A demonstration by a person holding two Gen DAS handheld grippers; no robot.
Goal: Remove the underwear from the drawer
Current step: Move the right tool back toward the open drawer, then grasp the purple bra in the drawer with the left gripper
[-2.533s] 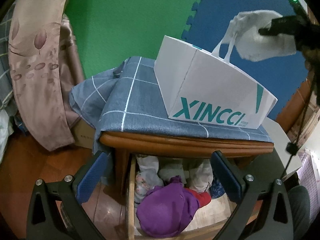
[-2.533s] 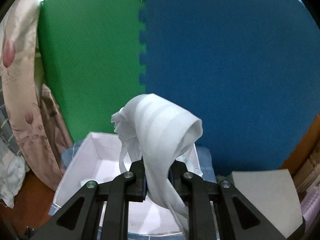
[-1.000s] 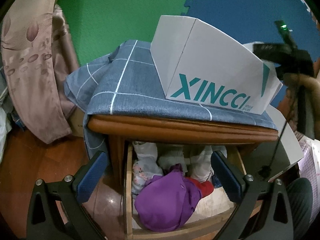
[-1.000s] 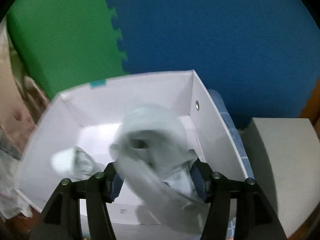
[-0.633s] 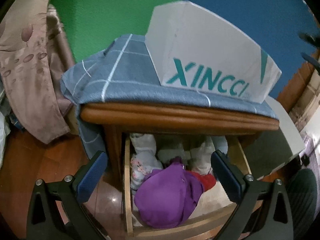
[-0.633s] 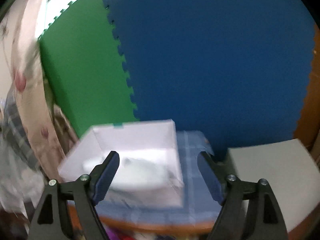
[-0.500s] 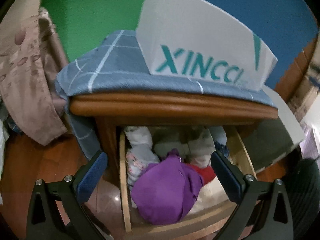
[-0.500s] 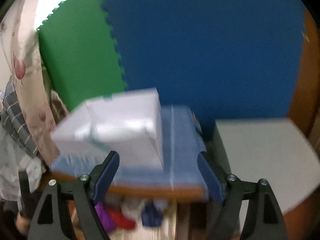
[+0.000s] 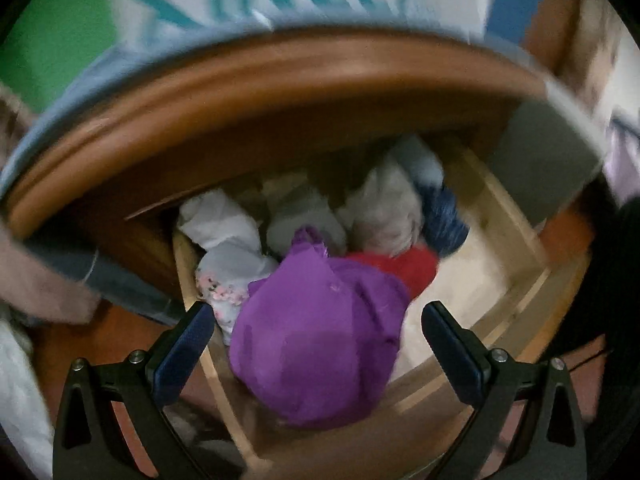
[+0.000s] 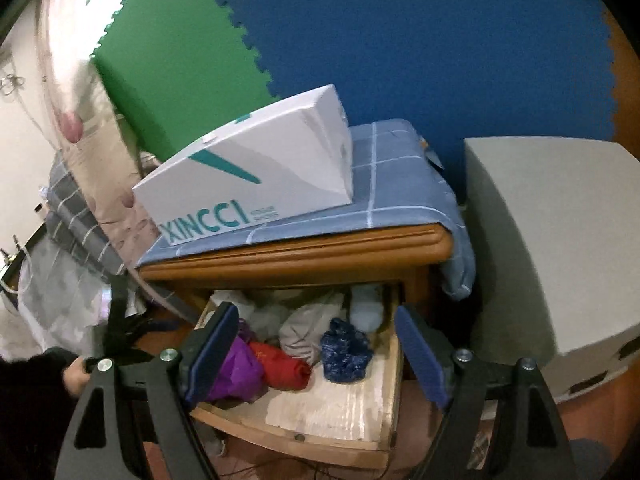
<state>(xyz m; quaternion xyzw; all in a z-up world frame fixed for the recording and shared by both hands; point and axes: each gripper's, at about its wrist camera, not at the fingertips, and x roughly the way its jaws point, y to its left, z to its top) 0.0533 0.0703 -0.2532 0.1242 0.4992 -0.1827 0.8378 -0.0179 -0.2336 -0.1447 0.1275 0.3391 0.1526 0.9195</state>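
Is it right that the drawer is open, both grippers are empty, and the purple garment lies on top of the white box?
Not quite. The purple garment lies in the open drawer, not on the white box, as the left wrist view shows. The left gripper and right gripper are empty.

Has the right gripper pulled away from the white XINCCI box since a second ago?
Yes. The right gripper has backed off and dropped below the XINCCI box, now facing the open drawer.

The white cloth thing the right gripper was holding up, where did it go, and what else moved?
The right gripper dropped the white piece into the white box and swung back; its jaws are open and empty, facing the drawer. The left gripper came down closer over the purple piece, open, touching nothing. The box and the clothes in the drawer stayed put.
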